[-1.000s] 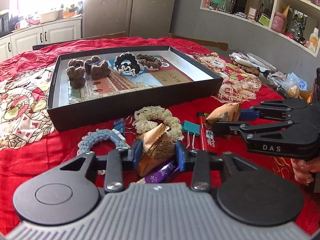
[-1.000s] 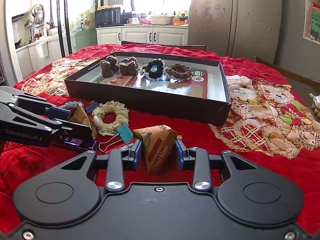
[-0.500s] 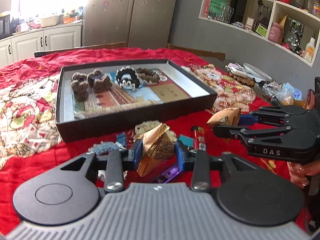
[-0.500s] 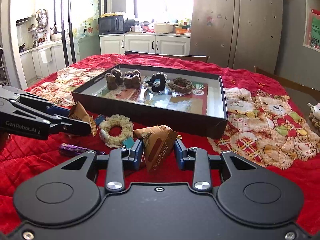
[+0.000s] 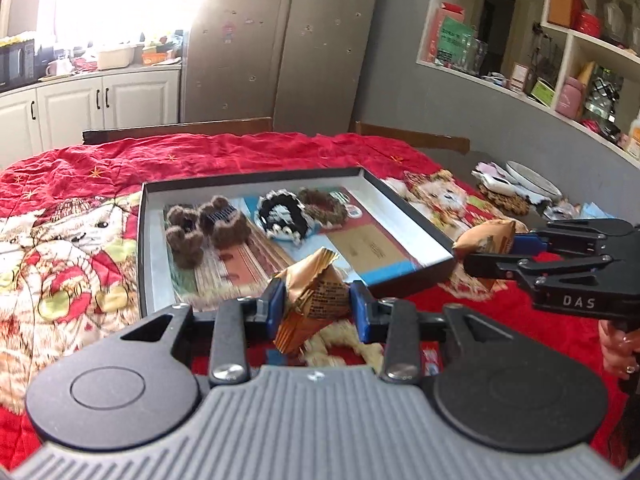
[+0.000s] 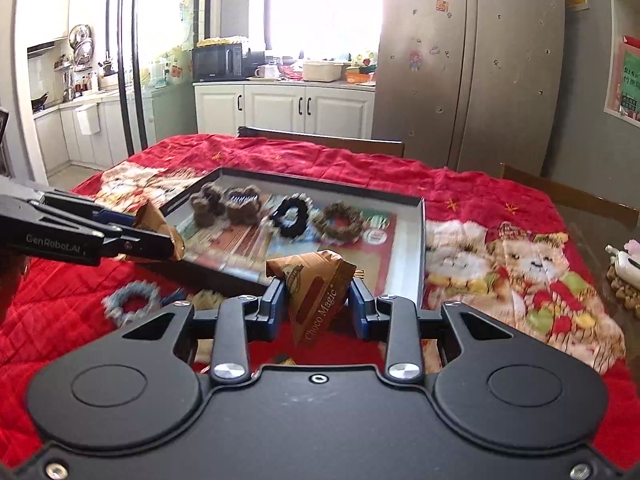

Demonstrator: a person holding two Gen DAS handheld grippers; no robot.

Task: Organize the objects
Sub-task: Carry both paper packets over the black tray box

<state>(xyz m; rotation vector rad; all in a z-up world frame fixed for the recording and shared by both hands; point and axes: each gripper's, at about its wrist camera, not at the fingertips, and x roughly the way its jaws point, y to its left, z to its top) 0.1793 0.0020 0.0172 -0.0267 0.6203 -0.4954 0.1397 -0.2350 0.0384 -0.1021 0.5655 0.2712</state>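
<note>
Now both grippers are riding higher than a second ago, their packets lifted off the red quilted tablecloth (image 5: 240, 152) toward the shallow black cardboard tray (image 5: 412, 208). Angled downward, the left gripper (image 5: 316, 304) is clamping a crinkled gold-brown triangular snack packet (image 5: 316, 292) above the tray's near wall, while the right gripper (image 6: 316, 300) is pinching a brown triangular "Choco Magic" packet (image 6: 320, 292) beside the tray's near right corner.
</note>
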